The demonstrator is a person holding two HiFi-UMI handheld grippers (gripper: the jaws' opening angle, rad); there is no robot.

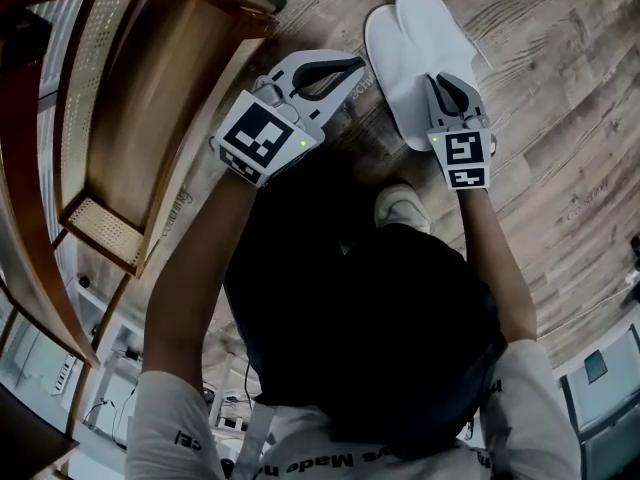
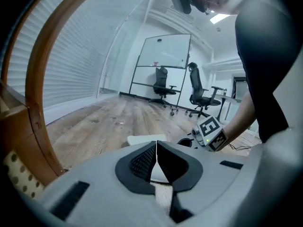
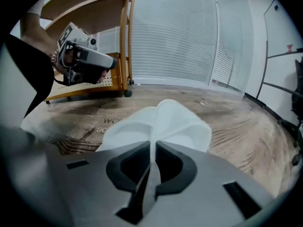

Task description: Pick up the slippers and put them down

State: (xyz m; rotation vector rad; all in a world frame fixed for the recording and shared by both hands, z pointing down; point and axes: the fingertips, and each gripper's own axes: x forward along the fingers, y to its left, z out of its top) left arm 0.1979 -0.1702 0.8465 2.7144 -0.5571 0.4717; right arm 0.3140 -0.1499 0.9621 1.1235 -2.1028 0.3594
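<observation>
My worry is the thin pinch: the right gripper (image 1: 448, 94) is clamped only on the heel edges of the pair of white fabric slippers (image 1: 420, 43), at one o'clock in the head view. They could slip or splay when they meet the wooden plank floor (image 1: 560, 118). At eleven o'clock, the left gripper (image 1: 355, 66) has its jaws pressed together, apparently on nothing.

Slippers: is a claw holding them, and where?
Yes. The right claw pinches the white slippers together by the end nearest it. Heel or toe cannot be told. The left claw is shut with nothing in it.
</observation>
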